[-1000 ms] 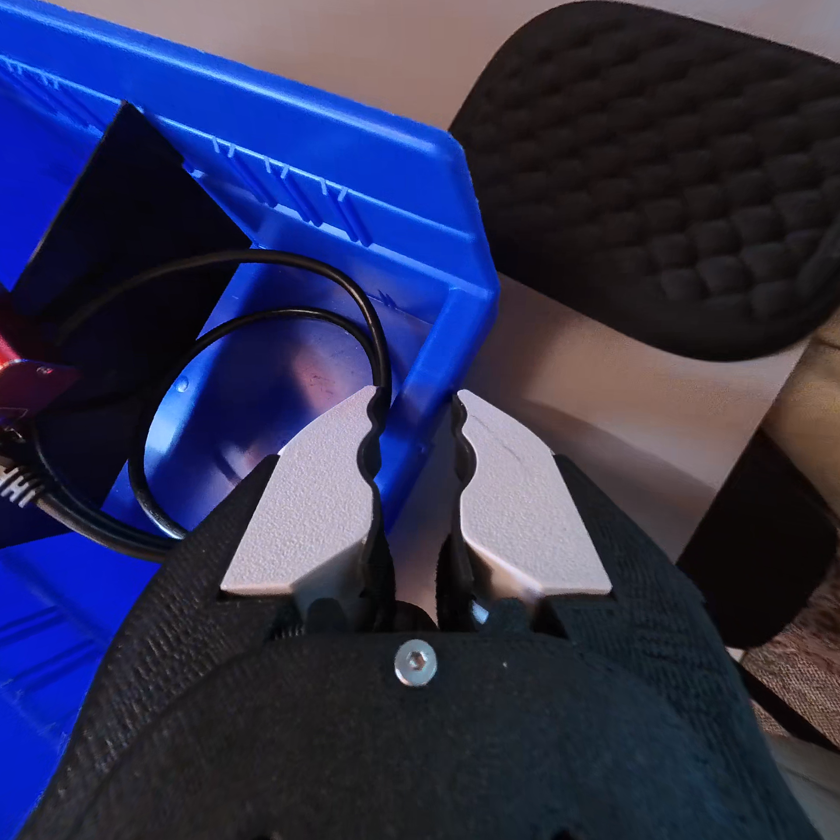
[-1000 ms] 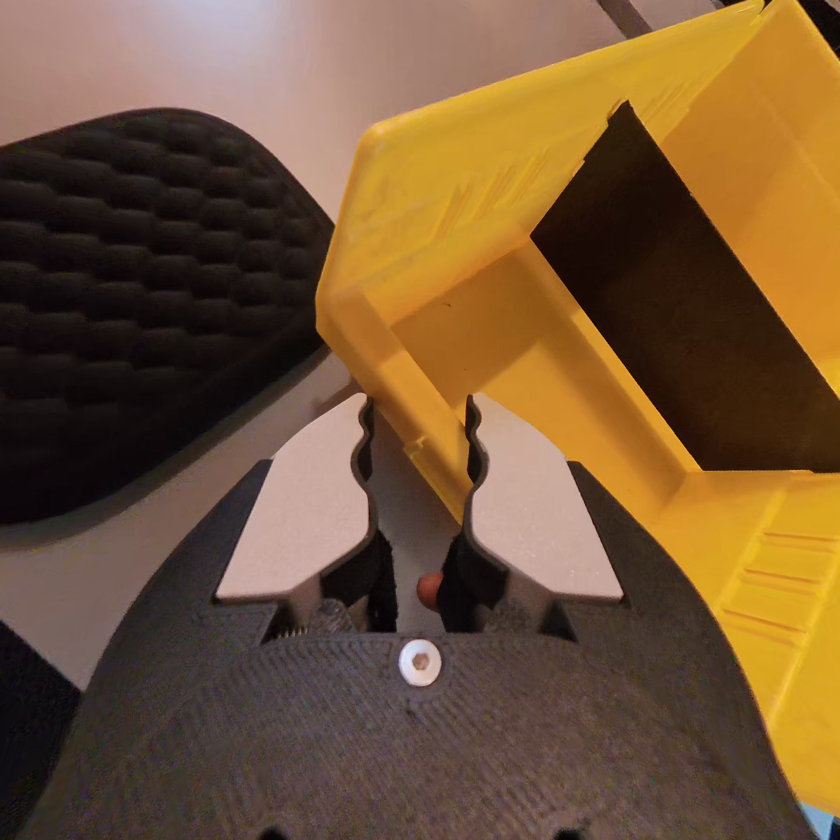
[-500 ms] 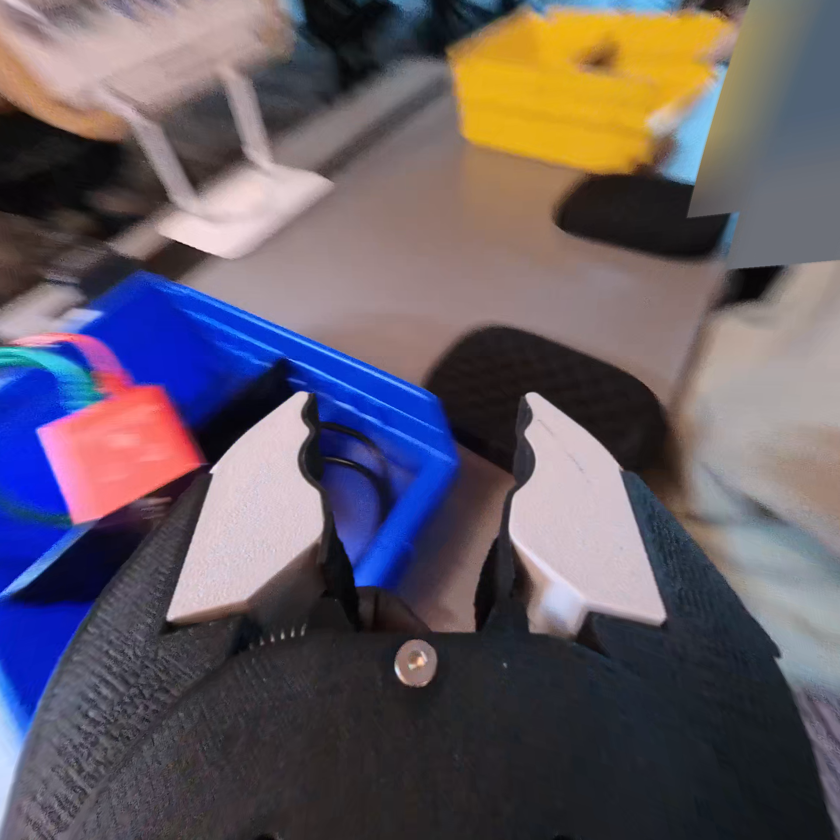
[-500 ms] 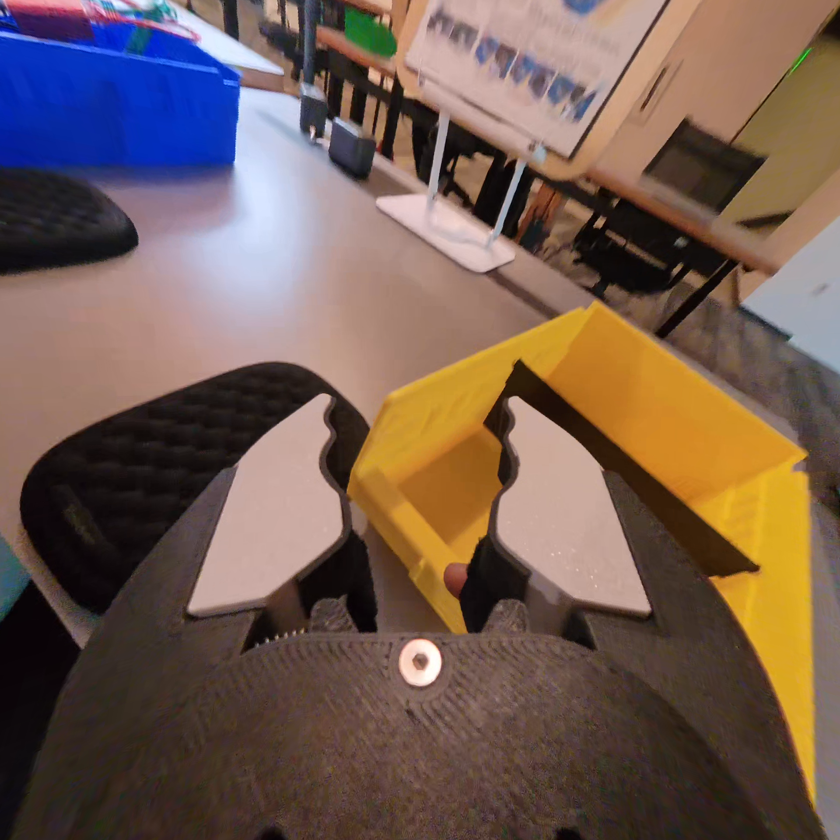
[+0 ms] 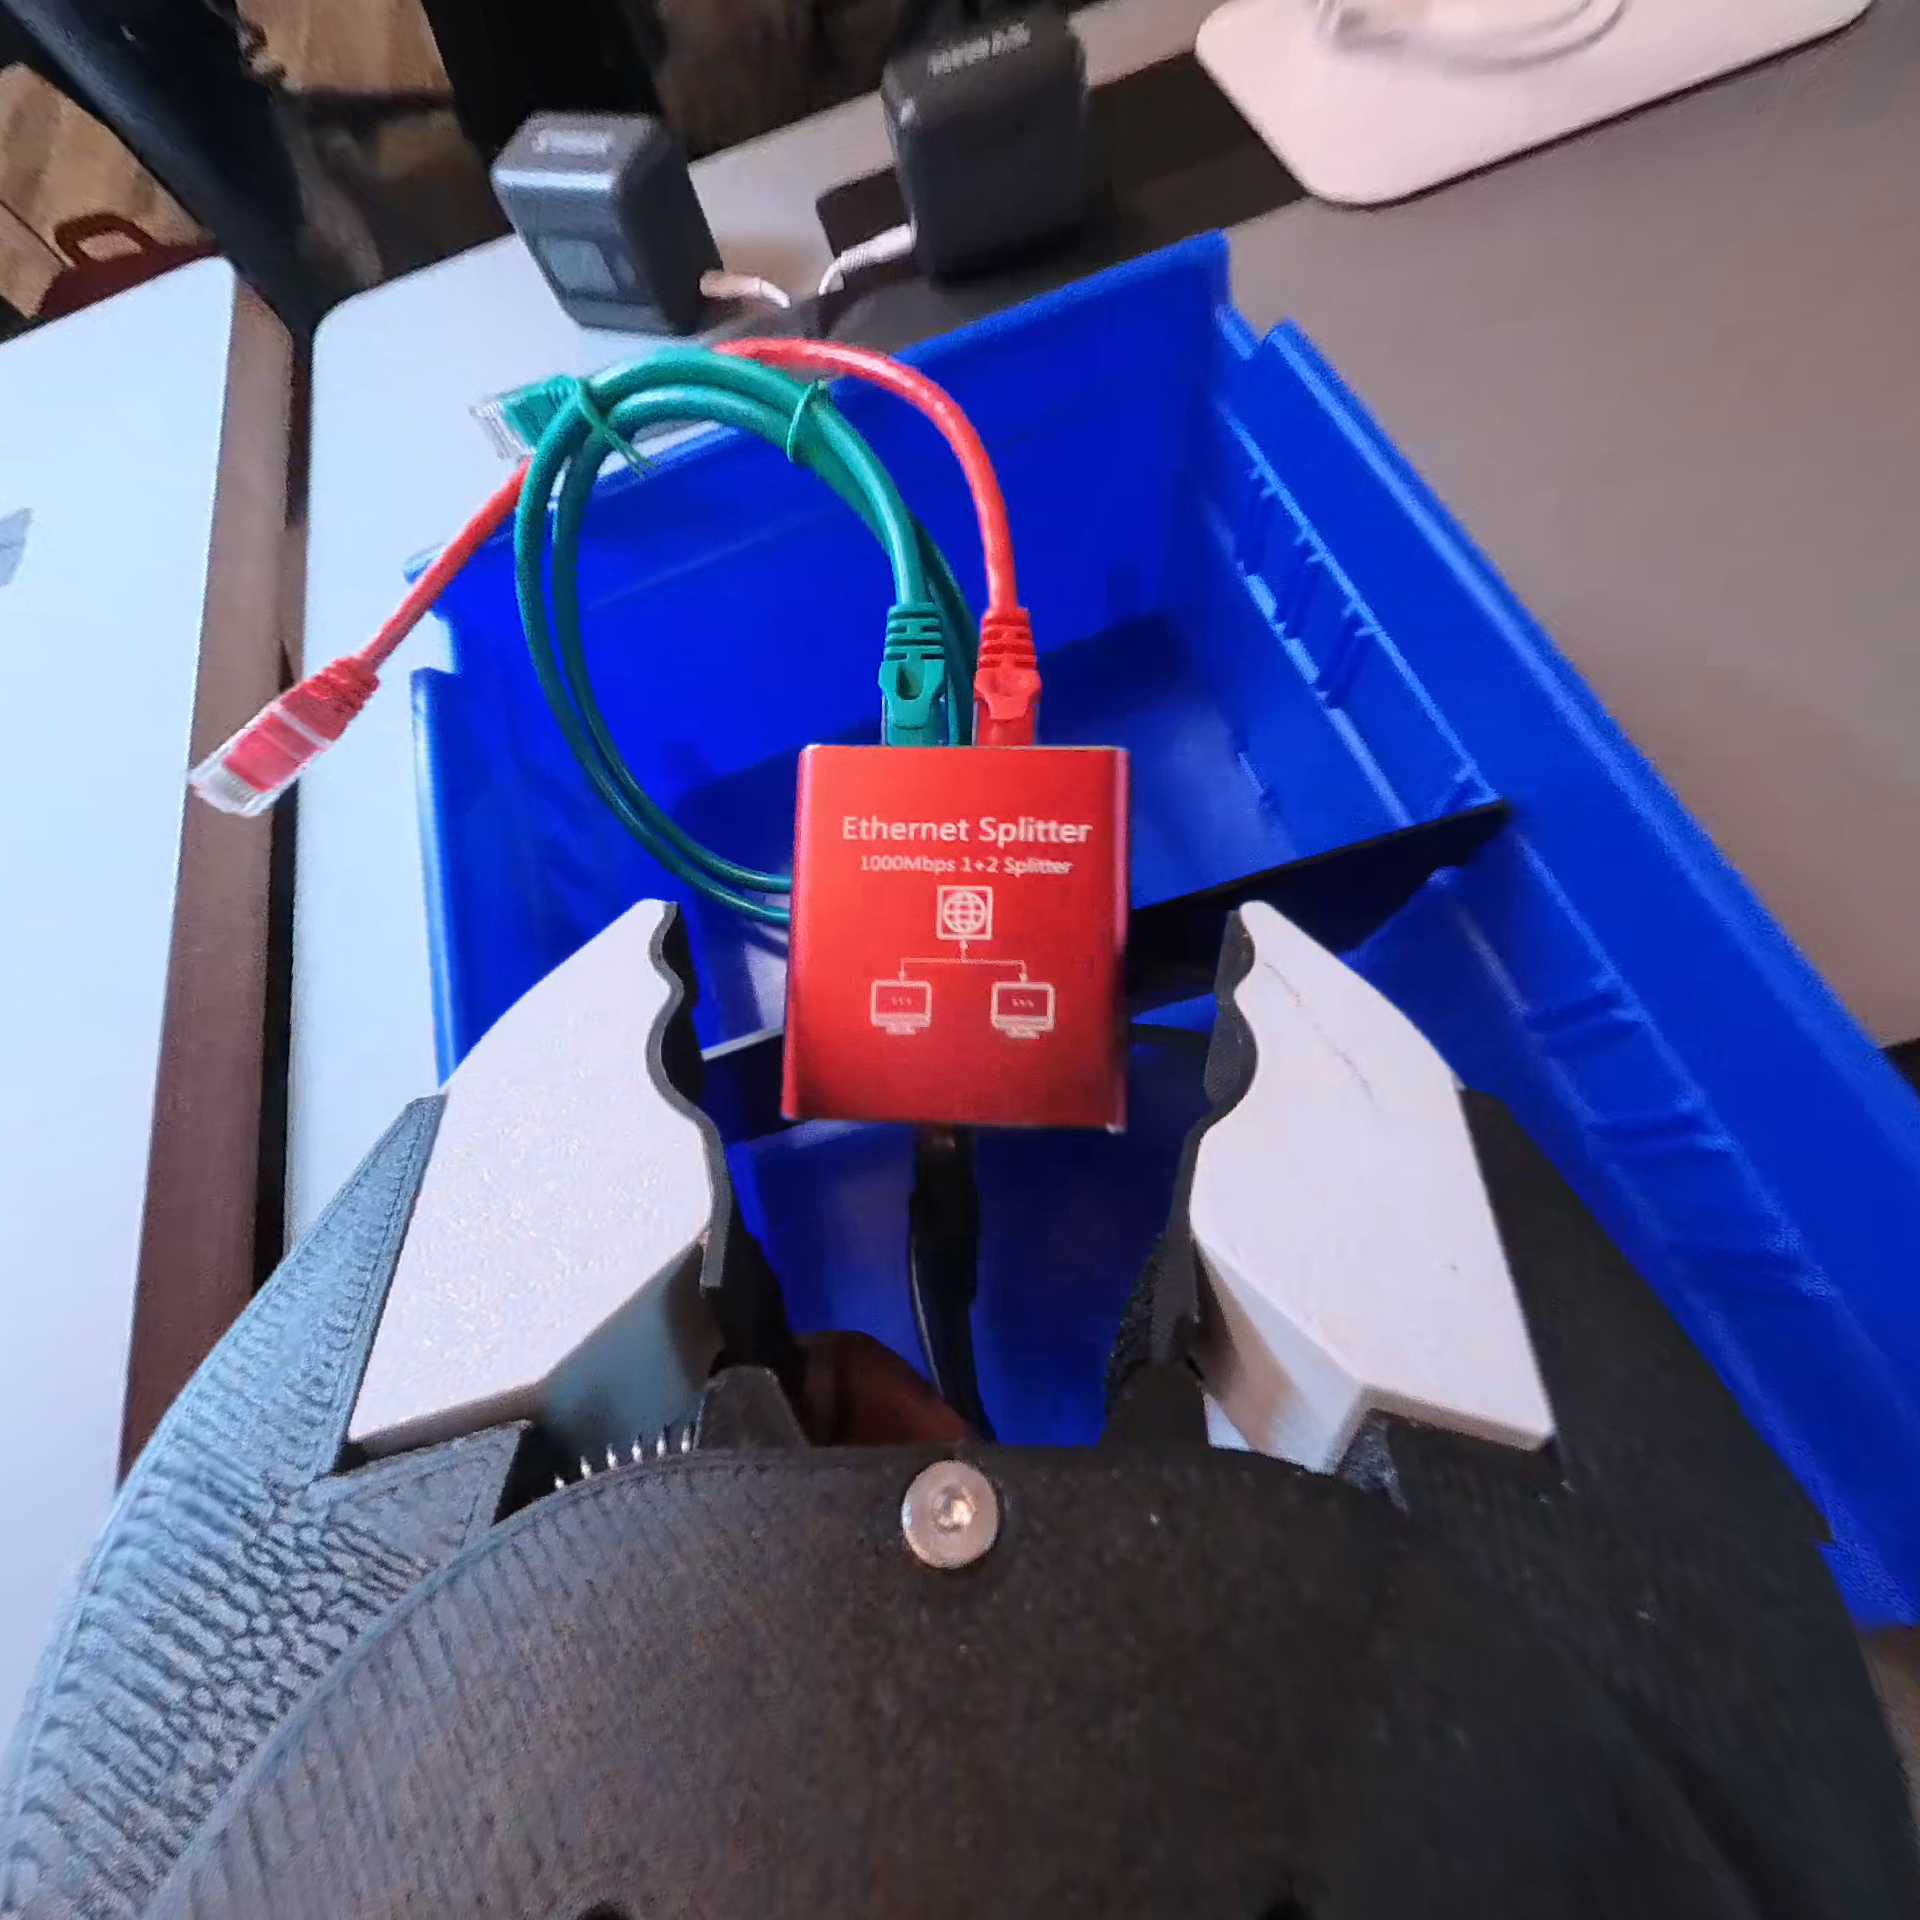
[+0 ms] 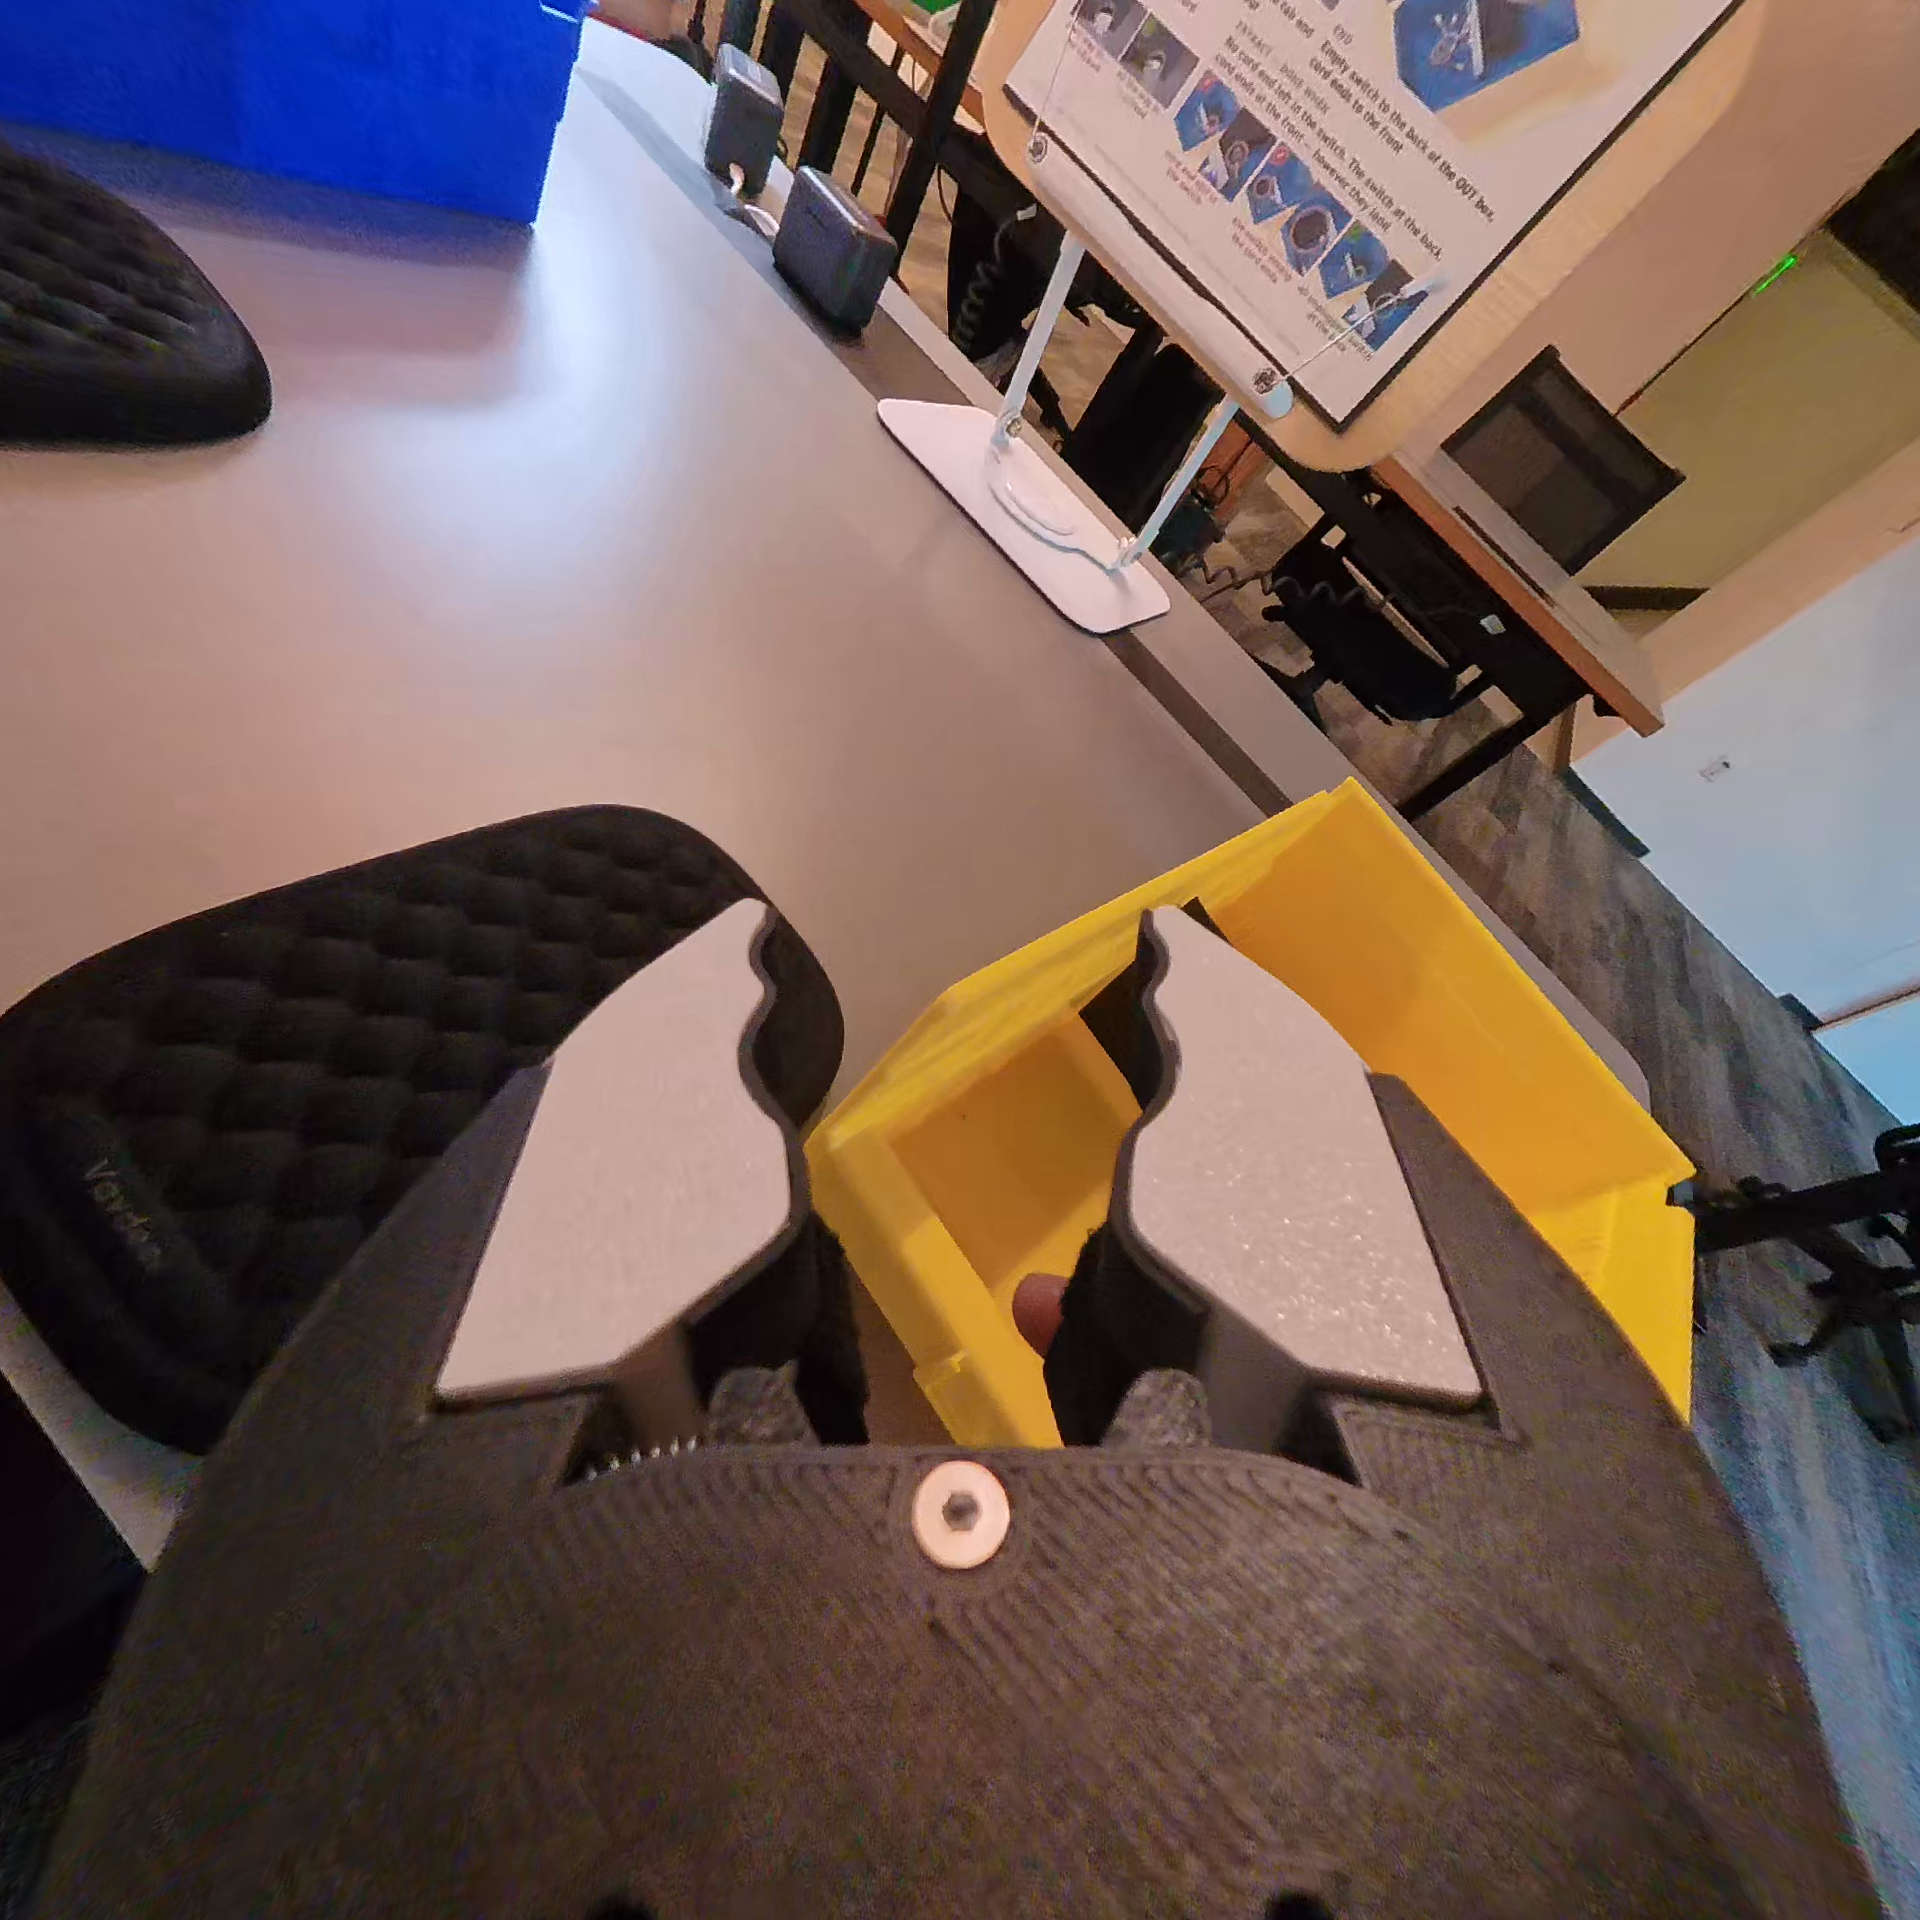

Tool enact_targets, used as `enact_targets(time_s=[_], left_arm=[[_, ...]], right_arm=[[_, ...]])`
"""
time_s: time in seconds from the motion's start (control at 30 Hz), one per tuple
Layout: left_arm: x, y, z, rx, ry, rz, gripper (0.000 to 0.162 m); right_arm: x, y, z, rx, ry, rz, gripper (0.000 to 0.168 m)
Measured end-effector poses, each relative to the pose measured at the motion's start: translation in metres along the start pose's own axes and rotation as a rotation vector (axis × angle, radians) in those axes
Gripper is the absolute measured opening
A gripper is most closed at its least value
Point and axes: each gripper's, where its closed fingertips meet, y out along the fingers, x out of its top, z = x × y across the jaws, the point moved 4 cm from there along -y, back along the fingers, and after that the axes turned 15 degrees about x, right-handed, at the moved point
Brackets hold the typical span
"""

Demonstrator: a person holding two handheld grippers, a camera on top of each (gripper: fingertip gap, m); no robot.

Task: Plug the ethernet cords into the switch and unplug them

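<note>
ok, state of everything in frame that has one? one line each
left tongs: open, empty, around the red switch, not touching
right tongs: open, empty, over the yellow bin's corner
red switch: in the blue bin, both cords plugged in
green cord: one end plugged in, rest bundled with ties
red cord: one end plugged in, other end hanging outside the bin
blue bin: holds switch, cords
yellow bin: visible part empty

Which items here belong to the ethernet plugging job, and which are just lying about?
Job items:
- red switch
- green cord
- red cord
- blue bin
- left gripper, open

Lying about:
- black pads
- yellow bin
- white stand
- two dark boxes
</note>
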Motion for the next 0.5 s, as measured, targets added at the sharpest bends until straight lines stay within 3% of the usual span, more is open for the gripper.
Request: enact_targets(time_s=[0.13,0.27,0.5], left_arm=[[-0.014,0.020,-0.006,-0.085,0.011,0.090,0.082],[-0.014,0.018,-0.002,-0.114,-0.025,0.051,0.081],[0.015,-0.021,0.014,-0.015,-0.011,-0.169,0.081]], right_arm=[[-0.002,-0.002,-0.002,-0.008,0.001,-0.009,0.063],[-0.007,0.000,-0.004,-0.014,0.007,0.018,0.061],[-0.008,0.006,-0.003,-0.004,0.001,0.042,0.058]])
